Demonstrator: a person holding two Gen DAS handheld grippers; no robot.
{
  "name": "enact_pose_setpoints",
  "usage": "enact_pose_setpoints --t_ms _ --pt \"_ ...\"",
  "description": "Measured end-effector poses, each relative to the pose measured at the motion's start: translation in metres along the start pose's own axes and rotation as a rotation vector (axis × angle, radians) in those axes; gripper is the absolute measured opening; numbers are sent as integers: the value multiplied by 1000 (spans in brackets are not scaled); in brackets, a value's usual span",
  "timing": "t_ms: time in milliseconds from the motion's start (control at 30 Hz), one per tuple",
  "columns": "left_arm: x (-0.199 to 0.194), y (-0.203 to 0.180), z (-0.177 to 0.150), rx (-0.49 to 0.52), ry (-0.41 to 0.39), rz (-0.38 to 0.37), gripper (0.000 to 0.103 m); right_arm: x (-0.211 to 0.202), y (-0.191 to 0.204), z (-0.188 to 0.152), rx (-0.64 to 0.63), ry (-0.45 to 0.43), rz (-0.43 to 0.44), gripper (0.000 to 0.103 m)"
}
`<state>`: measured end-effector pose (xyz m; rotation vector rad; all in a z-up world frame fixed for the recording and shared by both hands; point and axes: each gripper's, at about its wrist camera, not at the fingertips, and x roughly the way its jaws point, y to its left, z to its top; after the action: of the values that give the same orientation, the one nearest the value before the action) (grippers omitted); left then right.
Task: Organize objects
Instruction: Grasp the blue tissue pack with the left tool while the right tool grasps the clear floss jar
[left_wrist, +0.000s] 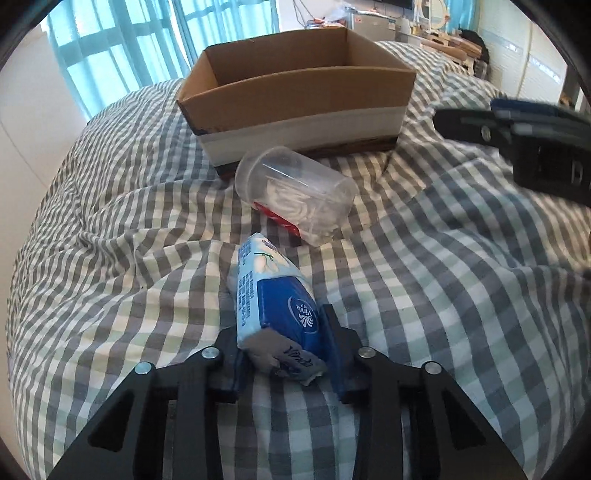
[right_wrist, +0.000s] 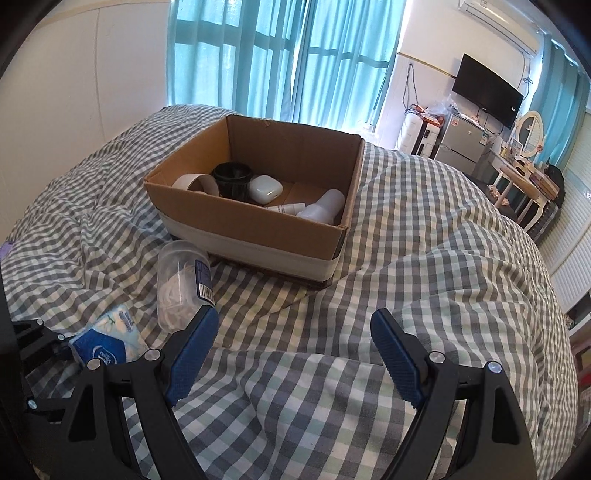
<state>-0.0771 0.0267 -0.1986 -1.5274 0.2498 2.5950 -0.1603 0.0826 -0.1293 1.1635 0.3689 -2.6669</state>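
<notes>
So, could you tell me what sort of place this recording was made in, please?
Most likely a bedroom or small studio flat. The work surface is a bed under a checked duvet, teal curtains cover the window, and a wall-mounted TV hangs near a dressing table with a round mirror.

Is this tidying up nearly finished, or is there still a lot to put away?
Well along. The cardboard box already holds a black jar, a white case and bottles. The left gripper is closed on a blue tissue pack. A clear plastic jar lies on the checked blanket; the right gripper is open and empty.
</notes>
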Motion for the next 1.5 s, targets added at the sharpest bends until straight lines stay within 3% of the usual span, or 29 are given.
enact_pose_setpoints --t_ms 300,500,800,1367,1500 --pt "-30 40 24 -98 -101 -10 28 7 6 0 -30 19 13 85" --pt "-17 73 48 -136 -130 72 28 23 27 8 -61 55 75 85" --pt "9 97 65 -162 -109 101 28 68 71 23 -111 142 186 85" --pt "41 115 65 -195 -36 72 28 129 94 28 -162 258 206 85" --pt "46 115 64 -197 -21 70 28 131 95 25 -167 265 214 76"
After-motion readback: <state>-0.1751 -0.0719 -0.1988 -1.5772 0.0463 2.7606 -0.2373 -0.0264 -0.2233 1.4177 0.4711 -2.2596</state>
